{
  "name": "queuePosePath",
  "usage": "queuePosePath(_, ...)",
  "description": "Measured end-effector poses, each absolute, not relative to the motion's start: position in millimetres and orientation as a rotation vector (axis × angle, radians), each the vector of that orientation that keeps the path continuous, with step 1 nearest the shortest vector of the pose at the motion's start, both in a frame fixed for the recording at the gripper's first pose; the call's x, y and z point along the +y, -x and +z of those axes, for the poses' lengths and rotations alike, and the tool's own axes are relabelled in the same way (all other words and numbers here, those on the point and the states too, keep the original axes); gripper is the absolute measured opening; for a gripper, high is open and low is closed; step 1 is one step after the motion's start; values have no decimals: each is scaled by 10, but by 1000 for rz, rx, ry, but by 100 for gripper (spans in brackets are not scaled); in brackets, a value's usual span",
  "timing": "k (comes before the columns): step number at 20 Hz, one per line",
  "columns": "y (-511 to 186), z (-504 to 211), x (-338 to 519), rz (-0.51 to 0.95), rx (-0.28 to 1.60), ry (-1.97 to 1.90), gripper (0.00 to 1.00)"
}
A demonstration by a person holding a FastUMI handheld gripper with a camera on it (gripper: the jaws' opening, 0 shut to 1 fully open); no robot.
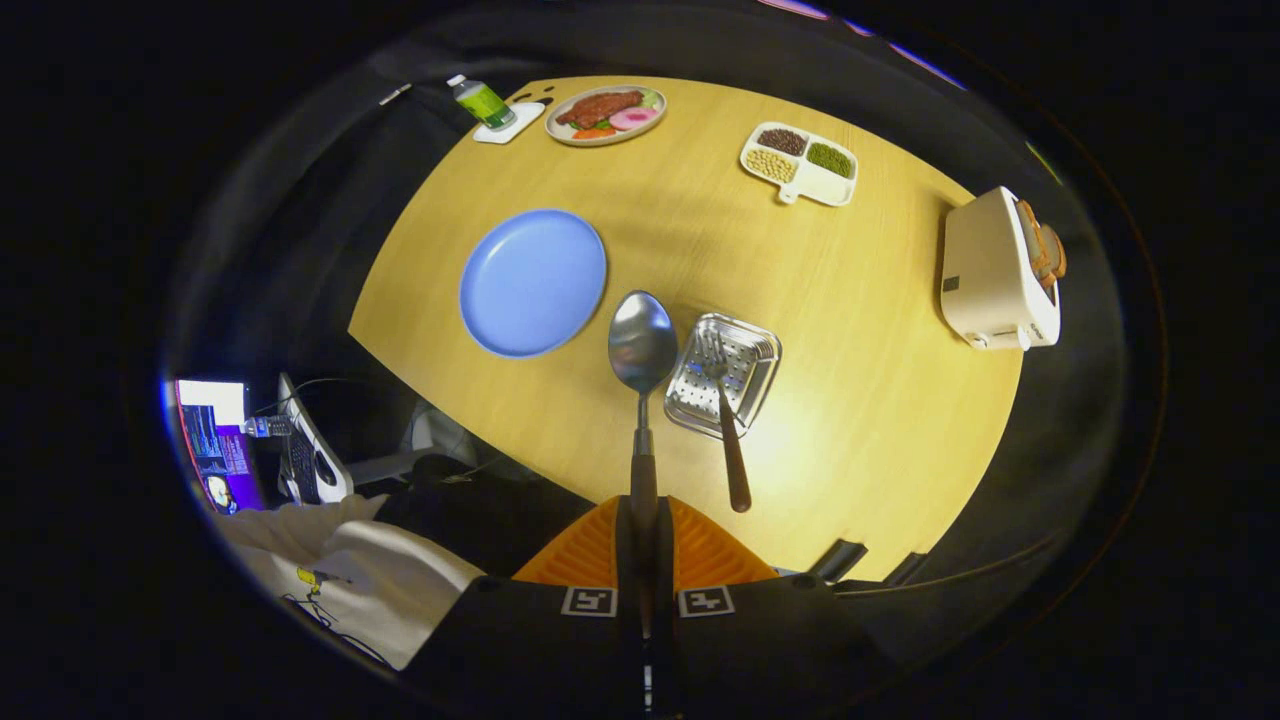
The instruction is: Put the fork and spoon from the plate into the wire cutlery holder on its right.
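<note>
The tool (645,545) is seen with its fingers closed together on the brown handle of the spoon (642,345), which is held out ahead of them, bowl forward and raised above the worktop (880,400). The spoon is judged stiff and light, its polished metal bowl likely slippery, so the hold on the wooden handle is reckoned the safer one; with the grip so far back, some swing at the bowl end may be expected. The bowl is oval and bright, the neck thin, the handle dark brown.

Just beyond the fingers and slightly right, the fork (728,420) is lying with its tines inside the wire cutlery holder (725,375) and its brown handle sticking out over the near rim toward the tool. The holder is a shallow, perforated metal tray, square with rounded corners. The fork is judged already placed, the spoon yet to follow.

To the holder's left, the blue plate (533,282) is seen bare. Farther off, a plate of food (605,113), a divided dish (800,163) of beans, a bottle (480,100) and a white toaster (995,272) are set
</note>
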State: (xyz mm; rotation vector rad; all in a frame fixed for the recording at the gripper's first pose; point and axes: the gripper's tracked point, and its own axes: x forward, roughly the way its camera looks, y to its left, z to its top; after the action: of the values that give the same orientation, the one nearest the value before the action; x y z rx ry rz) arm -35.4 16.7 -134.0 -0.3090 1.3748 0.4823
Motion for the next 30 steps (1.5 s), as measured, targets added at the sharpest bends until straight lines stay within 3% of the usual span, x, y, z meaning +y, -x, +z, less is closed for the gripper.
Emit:
queuePosePath(6,202,-1544,-157,455,1592,427,8)
queuePosePath(17,-113,-1927,-181,444,1742,439,9)
queuePosePath(22,-229,-1909,-97,450,1713,386,19)
queuePosePath(23,-247,-1884,-79,459,1692,374,38)
queuePosePath(25,-233,-1801,-21,492,1636,345,47)
queuePosePath(26,-215,-1736,16,514,1608,329,56)
queuePosePath(28,-226,-1559,172,540,1525,270,100)
queuePosePath(30,-202,-1396,231,554,1444,224,99)
